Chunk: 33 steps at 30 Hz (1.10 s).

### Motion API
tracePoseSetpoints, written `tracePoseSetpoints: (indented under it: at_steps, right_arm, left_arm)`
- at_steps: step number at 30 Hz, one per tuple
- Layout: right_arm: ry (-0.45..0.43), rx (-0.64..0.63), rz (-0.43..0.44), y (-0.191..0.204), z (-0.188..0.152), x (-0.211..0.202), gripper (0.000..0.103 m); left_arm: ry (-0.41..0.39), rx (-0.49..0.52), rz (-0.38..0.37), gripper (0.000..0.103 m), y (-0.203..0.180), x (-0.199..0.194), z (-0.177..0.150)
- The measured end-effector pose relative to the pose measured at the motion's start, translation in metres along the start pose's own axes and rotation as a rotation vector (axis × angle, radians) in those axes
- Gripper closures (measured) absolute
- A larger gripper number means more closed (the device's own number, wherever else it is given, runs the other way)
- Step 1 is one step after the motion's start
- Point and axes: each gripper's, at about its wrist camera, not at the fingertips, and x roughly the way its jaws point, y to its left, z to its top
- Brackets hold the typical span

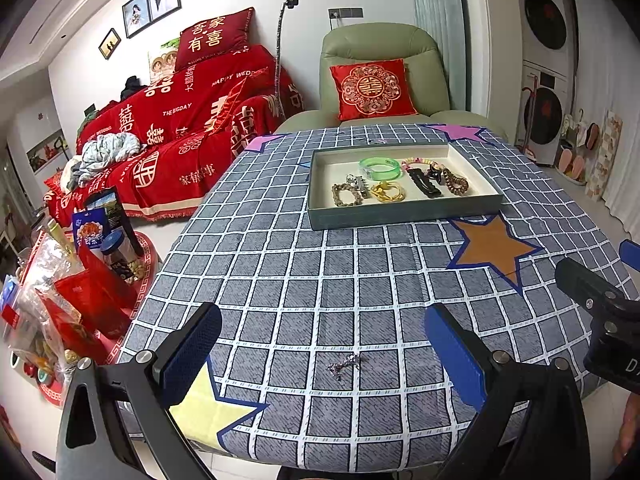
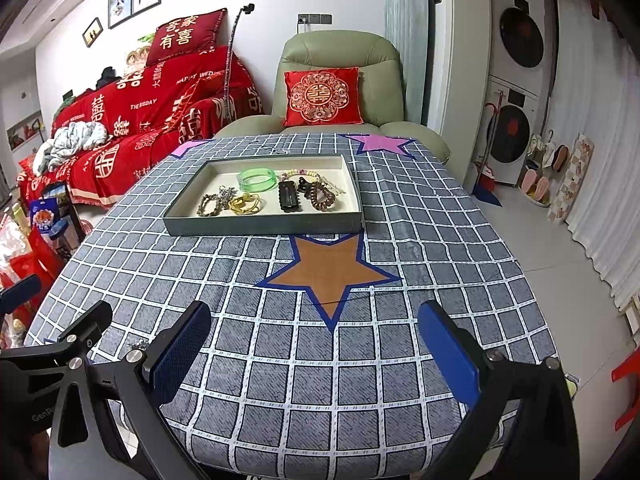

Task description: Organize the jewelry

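From the left wrist view, the small silver trinket lies on the checked cloth of the counter, right between your left gripper's two blue fingers — a touch ahead of the tips and nearer the middle of the gap than either side. Its long axis runs roughly across the gap, tilted a little up toward the right finger. The fingers stand wide apart with nothing held, hovering low over the near edge of the counter and aimed straight at the tray well beyond. That tray already carries a green bangle, a black hair clip, a yellow band and beaded bracelets. The right gripper shows at the right edge, off to the side of the trinket.

From the right wrist view, the same trinket only just peeks out beside the left finger of your right gripper, outside its gap and close under the left gripper — so the left hand is plainly the nearer one. The right fingers are also spread wide and empty, pointed over the orange star toward the tray.

As I judge it, you need a short drop and a pinch across the trinket's narrow side with the left hand, since it lies flat and thin on the cloth.
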Motion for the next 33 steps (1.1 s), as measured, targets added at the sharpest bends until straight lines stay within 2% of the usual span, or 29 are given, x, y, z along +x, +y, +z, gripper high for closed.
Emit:
tracePoseSetpoints:
  at_steps: [33]
  right_arm:
    - [0.001, 0.001, -0.003, -0.0009, -0.0004, 0.0002, 0.0]
  left_arm:
    - [-0.001, 0.001, -0.001, 0.0, -0.0017, -0.0001, 0.0009]
